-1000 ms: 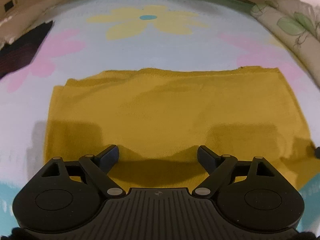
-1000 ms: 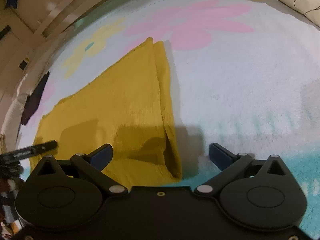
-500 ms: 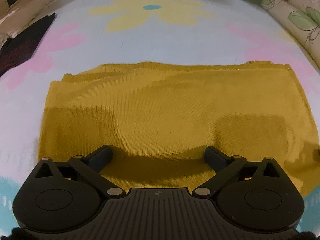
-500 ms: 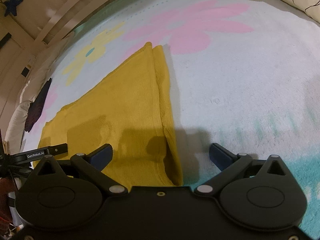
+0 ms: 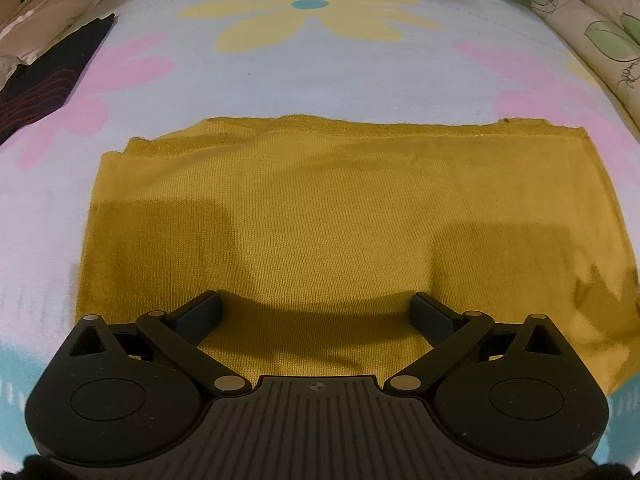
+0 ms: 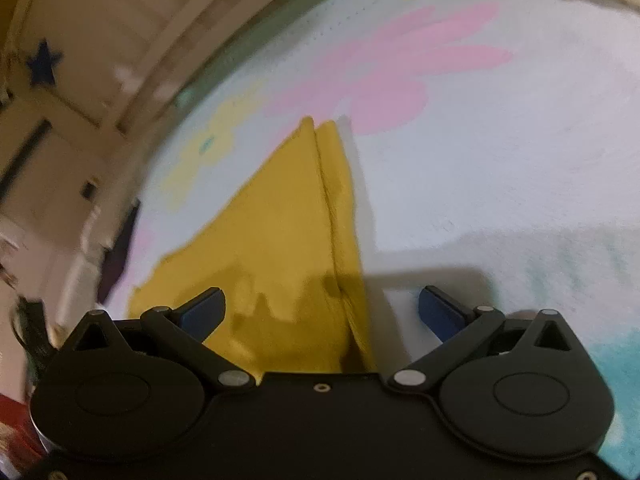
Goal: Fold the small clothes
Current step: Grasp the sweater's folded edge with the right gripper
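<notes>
A mustard-yellow knit garment [image 5: 320, 208] lies folded into a flat rectangle on the flowered blanket [image 5: 312, 76]. My left gripper [image 5: 316, 314] is open and empty, low over the garment's near edge, fingers spread wide. In the right wrist view the same garment [image 6: 280, 232] runs away to the upper middle, with its doubled right edge [image 6: 340, 220] between the fingers. My right gripper [image 6: 320, 308] is open and empty, straddling that edge, the left finger over the cloth and the right finger over bare blanket.
A dark garment with red stripes [image 5: 44, 80] lies at the blanket's far left. A leaf-print pillow [image 5: 596, 36] lies along the far right. A cream wall with a blue star [image 6: 44, 66] rises behind the blanket's left edge.
My left gripper has moved forward slightly over the garment. My right gripper has tilted and swung, so its view is blurred and shows more of the wall. Both stay open.
</notes>
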